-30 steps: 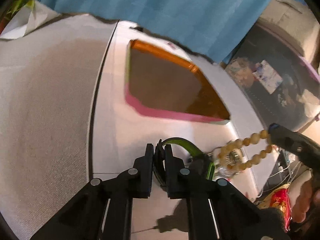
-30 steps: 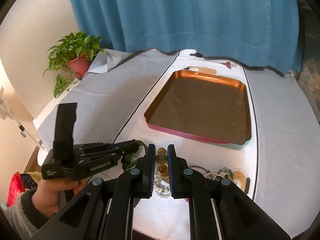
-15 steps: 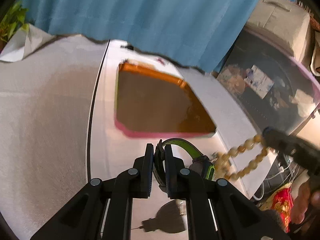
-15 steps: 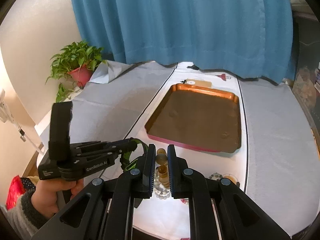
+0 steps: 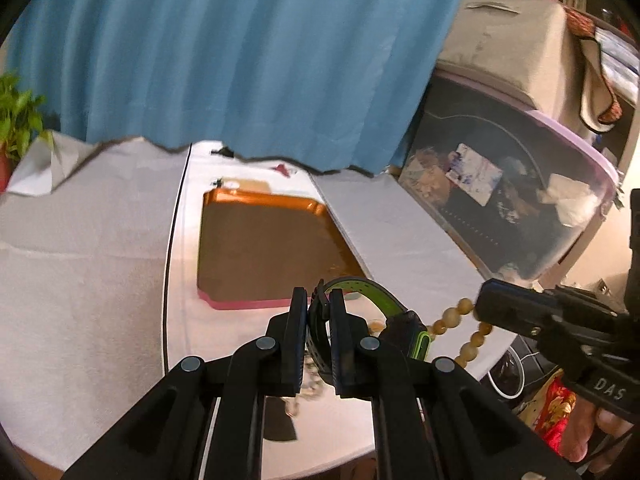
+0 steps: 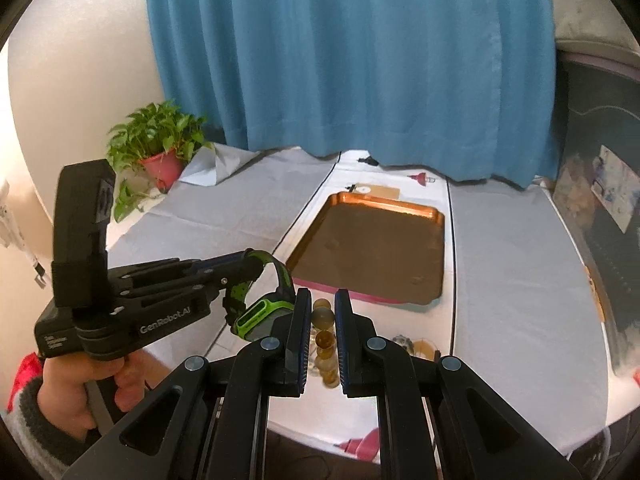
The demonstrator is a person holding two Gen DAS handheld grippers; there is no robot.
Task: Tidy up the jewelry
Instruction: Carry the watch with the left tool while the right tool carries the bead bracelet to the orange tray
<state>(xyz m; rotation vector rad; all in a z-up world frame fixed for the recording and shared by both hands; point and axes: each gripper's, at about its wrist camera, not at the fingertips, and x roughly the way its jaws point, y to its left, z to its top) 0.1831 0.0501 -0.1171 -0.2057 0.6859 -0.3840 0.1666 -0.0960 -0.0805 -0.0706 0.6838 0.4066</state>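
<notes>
Watch (image 5: pixel 372 292) in left gripper (image 5: pixel 319 312) (clamped)

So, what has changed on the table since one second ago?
Both grippers rose: the left gripper lifted the watch and the right gripper lifted the bead bracelet off the table. Both grips stayed shut; the tray stayed empty and unmoved.

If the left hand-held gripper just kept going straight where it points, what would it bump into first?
Most likely the orange tray: the left hand-held gripper, shut on the green-and-black watch, aims down at its near edge. Depth is hard to judge.
</notes>
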